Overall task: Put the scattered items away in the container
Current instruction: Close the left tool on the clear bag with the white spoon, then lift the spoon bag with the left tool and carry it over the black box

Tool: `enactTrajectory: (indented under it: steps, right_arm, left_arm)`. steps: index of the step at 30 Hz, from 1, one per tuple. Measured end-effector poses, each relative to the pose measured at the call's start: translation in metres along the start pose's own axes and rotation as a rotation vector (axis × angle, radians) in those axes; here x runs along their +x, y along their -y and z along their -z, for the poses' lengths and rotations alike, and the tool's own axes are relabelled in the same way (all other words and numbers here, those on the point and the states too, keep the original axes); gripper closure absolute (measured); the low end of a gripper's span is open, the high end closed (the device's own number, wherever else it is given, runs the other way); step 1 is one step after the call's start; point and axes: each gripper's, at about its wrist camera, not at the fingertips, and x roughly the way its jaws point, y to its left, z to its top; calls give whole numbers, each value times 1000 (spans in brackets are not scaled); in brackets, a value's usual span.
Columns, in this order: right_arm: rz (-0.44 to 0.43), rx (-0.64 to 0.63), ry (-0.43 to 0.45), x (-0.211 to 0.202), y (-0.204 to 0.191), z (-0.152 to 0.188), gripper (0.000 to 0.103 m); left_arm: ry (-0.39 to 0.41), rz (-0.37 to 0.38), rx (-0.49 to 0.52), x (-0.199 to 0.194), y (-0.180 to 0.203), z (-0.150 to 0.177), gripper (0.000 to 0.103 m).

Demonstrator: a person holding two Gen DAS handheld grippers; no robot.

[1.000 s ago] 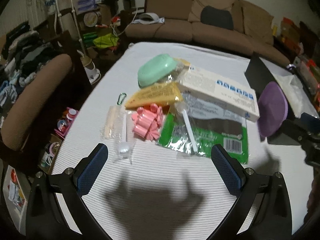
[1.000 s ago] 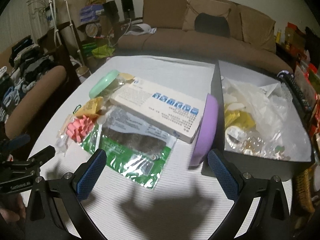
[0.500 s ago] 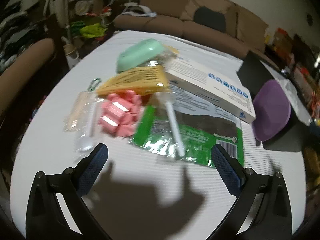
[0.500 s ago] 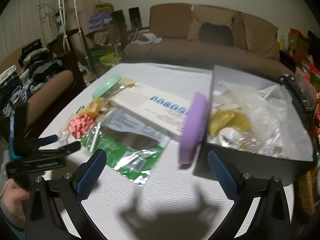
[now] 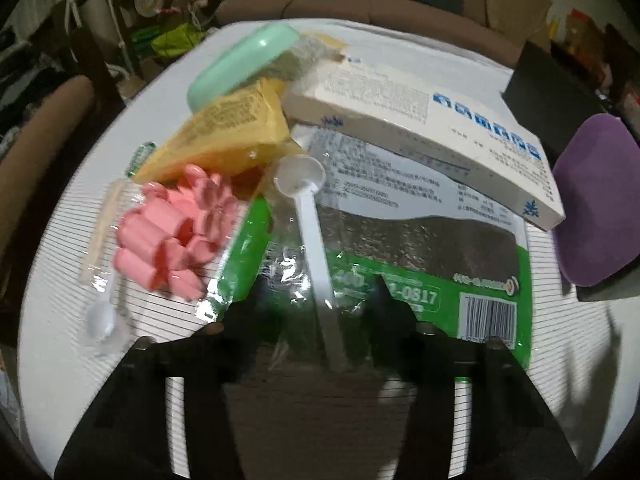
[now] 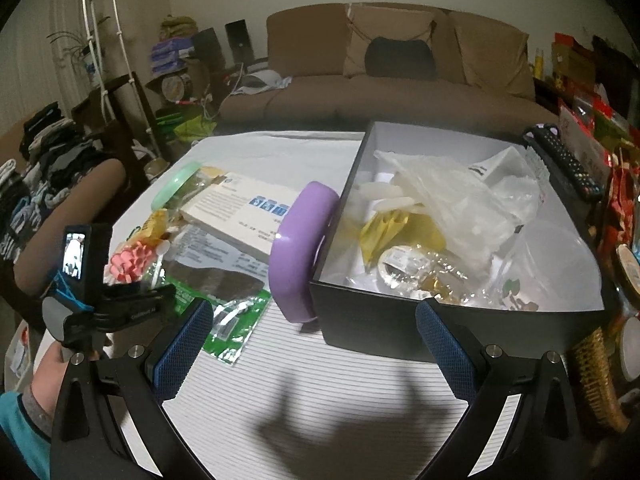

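Left claw (image 5: pixel 320 300): fingers part-closed either side of the white scoop (image 5: pixel 310 228) handle, lying on the green seaweed packet (image 5: pixel 400 264) on the counter (image 5: pixel 60 280); contact cannot be confirmed. Right claw (image 6: pixel 312 352): spread wide, empty, before the black box (image 6: pixel 400 332).

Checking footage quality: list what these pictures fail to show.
- Left wrist view: the left gripper fingers are dark and blurred, so contact with the white scoop is unclear.
- Left wrist view: the box interior is cut off.
- Right wrist view: box contents under the plastic bag are hidden.
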Motion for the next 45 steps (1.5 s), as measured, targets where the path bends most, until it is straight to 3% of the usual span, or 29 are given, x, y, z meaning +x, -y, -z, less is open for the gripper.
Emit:
enactTrajectory:
  steps: [1, 3, 6, 11, 17, 24, 31, 36, 41, 43, 45]
  right_arm:
    - [-2, -1, -4, 2, -2, 0, 0]
    - [-9, -4, -6, 4, -6, 1, 0]
    - [-36, -3, -7, 5, -14, 0, 0]
    - [-104, -23, -5, 6, -44, -6, 0]
    - [-190, -49, -26, 25, -94, -13, 0]
    - [-321, -76, -71, 72, -170, -18, 0]
    - [-481, -116, -165, 126, -254, -5, 28]
    - [-493, -106, -229, 160, -288, 14, 28]
    - [-433, -127, -243, 183, -303, 29, 31]
    - [-397, -156, -252, 192, -306, 33, 72]
    - [-409, -155, -257, 194, -304, 34, 72]
  left_arm:
    - [3, 15, -11, -1, -3, 0, 76]
    - [4, 62, -48, -4, -11, 0, 85]
    - [30, 158, -130, -21, -33, 0, 87]
    - [155, 258, -226, -81, -78, -2, 88]
    - [282, 301, -370, -133, -157, 0, 88]
    - [289, 262, -462, -139, -218, -3, 88]
    - [287, 248, -451, -141, -229, -5, 88]
    - [287, 250, -461, -143, -230, -5, 88]
    - [282, 249, -460, -142, -233, -6, 88]
    - [277, 248, -458, -141, -232, -5, 88]
    - [270, 249, -458, -139, -231, -4, 88]
